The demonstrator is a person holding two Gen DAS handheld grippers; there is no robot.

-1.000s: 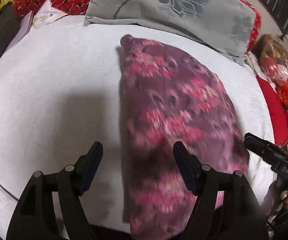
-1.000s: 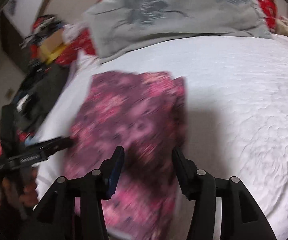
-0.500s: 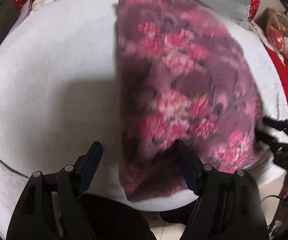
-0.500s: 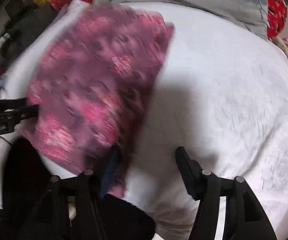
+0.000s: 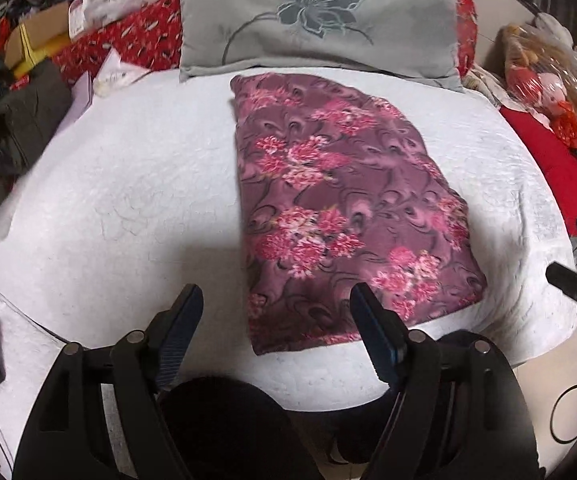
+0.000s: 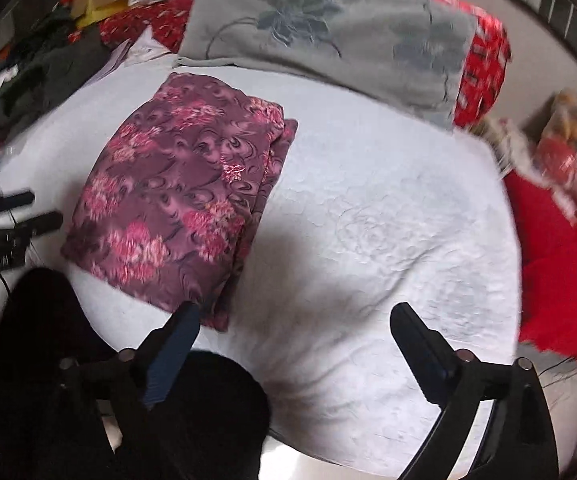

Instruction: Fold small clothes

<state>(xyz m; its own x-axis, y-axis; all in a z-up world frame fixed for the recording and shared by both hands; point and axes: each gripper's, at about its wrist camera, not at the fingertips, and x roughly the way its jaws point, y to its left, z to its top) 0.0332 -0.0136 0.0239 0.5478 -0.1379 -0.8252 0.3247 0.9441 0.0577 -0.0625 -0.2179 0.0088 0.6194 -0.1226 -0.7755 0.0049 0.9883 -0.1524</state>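
Folded purple garment with pink flower print (image 5: 344, 208), lying flat on a white quilted bedspread (image 5: 128, 200), long edge running away from the camera, far end just short of a grey pillow with a dark flower motif (image 5: 316, 20). Seen from the right wrist as a layered stack (image 6: 176, 200), folded edges showing along its right side, near corner close to the front edge of the bed.

Left gripper (image 5: 276, 312) low in the foreground, tilted down toward the bed, fingers (image 5: 376, 336) spread apart and released, nothing pinched between them; near end of the garment visible in the gap beyond, not touched. Right gripper (image 6: 300, 328) likewise angled down, its fingers (image 6: 420, 344) opening wide over bare bedspread, holding nothing; left fingertip just beside the garment's near corner, contact impossible to judge.

Red patterned bedding (image 5: 128, 40) behind the pillow. Pile of dark clothes and cardboard (image 5: 28, 40) off the left side of the bed. Doll in clear wrapping (image 5: 548, 80) and a red cushion (image 5: 552, 164) at the right. Person's dark-clad knee (image 6: 208, 412) just below the bed edge, in front of the grippers. Right-wrist view slightly blurred at the edges.
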